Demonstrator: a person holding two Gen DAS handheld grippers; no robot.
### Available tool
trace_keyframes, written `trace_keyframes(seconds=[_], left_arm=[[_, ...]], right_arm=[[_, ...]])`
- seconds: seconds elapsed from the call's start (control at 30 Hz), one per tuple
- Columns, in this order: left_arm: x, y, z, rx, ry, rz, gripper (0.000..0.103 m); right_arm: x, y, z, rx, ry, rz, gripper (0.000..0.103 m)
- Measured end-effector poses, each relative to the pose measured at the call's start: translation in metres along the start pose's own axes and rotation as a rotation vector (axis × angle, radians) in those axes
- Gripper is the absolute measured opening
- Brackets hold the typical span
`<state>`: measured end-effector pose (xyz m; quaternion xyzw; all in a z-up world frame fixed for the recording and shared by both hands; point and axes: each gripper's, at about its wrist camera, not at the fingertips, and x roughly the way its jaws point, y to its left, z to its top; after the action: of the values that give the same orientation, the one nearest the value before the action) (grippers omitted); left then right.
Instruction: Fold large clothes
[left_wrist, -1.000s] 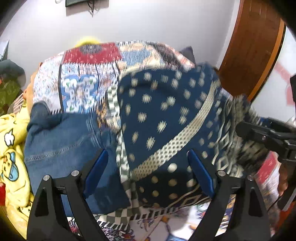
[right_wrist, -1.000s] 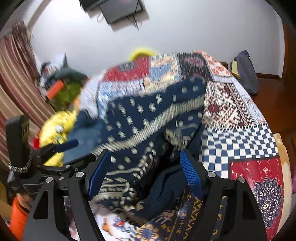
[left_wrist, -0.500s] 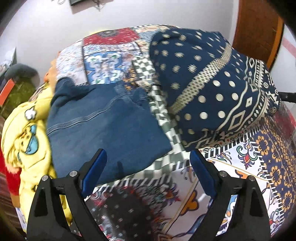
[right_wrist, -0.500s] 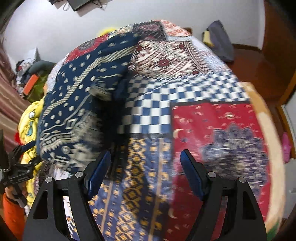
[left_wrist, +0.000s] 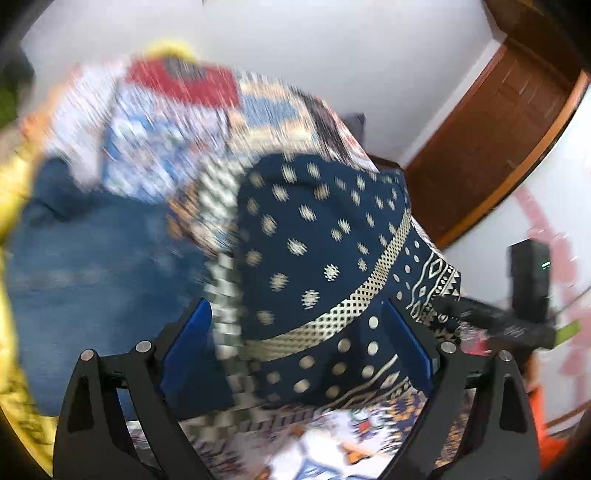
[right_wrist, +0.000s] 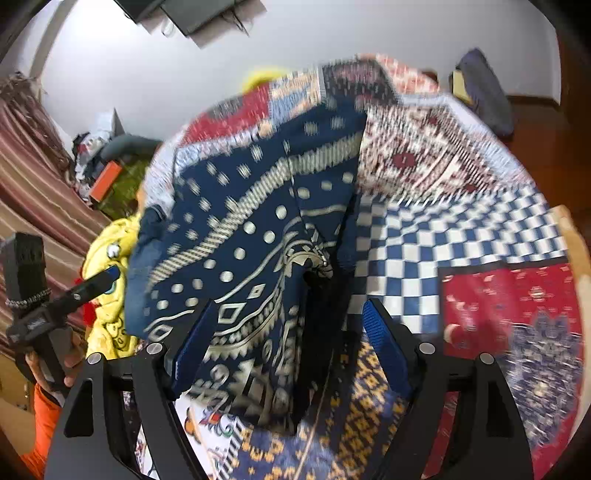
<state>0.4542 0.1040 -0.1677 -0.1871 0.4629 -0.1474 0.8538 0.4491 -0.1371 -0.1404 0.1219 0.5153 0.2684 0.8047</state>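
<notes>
Both your tools, left tool (left_wrist: 295, 347) and right tool (right_wrist: 286, 354), gape empty, the right just widening, above the navy cream-patterned cloth garment (right_wrist: 251, 236) heaped on the patchwork bed (right_wrist: 461, 236). Lower each onto a hem corner before pinching.

Navy patterned garment (right_wrist: 258, 229) folded on bedspread (right_wrist: 461, 236)

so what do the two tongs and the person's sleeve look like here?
Both tongs are alike: the left tongs and right tongs have black angular finger frames with silver screw heads and ribbed blue pads. In the right wrist view the left unit's black handle carries a beaded band; the sleeve is orange. No cables visible.
</notes>
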Motion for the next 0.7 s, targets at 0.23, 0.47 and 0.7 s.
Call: trace_keyframes(seconds=[0.23,0.47,0.7], left_arm=[[0.069,0.035,0.007,-0.225,0.138,-0.213,0.103],[0.083,0.028,0.007,-0.247,0.121,-0.23,0.1],[0.049,0.01,0.006,-0.177,0.063,-0.202,0.067]], right_arm=[[0.029,-0.008,0.004,0.037,0.056,0.085,0.085],[0.041,0.0,0.013,0.046,0.064,0.187,0.082],[0.036,0.003,0.005,0.125,0.09,0.322,0.036]])
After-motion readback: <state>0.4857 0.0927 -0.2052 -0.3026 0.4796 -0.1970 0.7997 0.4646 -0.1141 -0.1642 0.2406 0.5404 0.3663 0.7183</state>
